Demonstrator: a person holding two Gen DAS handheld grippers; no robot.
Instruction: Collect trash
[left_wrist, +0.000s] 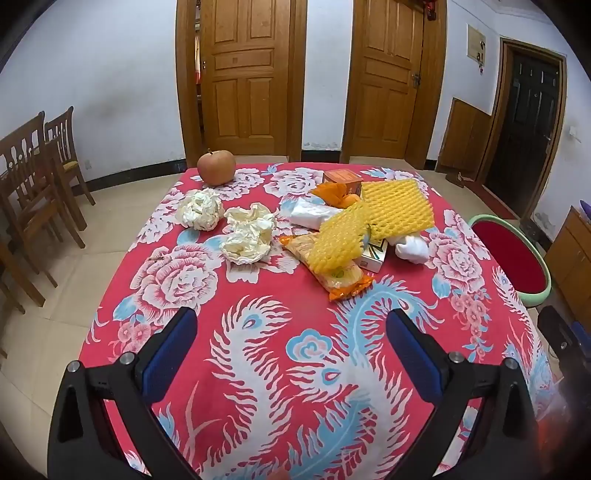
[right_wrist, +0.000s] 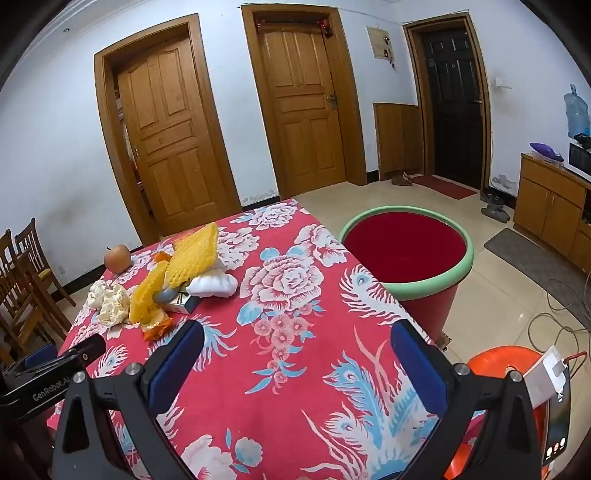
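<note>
The left gripper (left_wrist: 291, 328) has its blue pads (left_wrist: 168, 347) spread wide apart with nothing between them, only the red flowered tablecloth (left_wrist: 258, 295) below. The right gripper (right_wrist: 297, 345) is also fully spread and holds nothing; its outer frame is cut off at the bottom edge. Farther on the table lies the trash: two crumpled paper balls (left_wrist: 201, 208) on the left and, well apart to their right, a pile with yellow foam netting (left_wrist: 395, 210) on top. The netting hides a large part of an orange snack wrapper (left_wrist: 343, 284), a small carton (left_wrist: 375, 256) and something white (left_wrist: 412, 249) which I cannot identify. An apple (left_wrist: 216, 167) stands at the far edge. Just beside the table's right side is a red bucket with a green rim (right_wrist: 406, 251); the table covers its near part.
</note>
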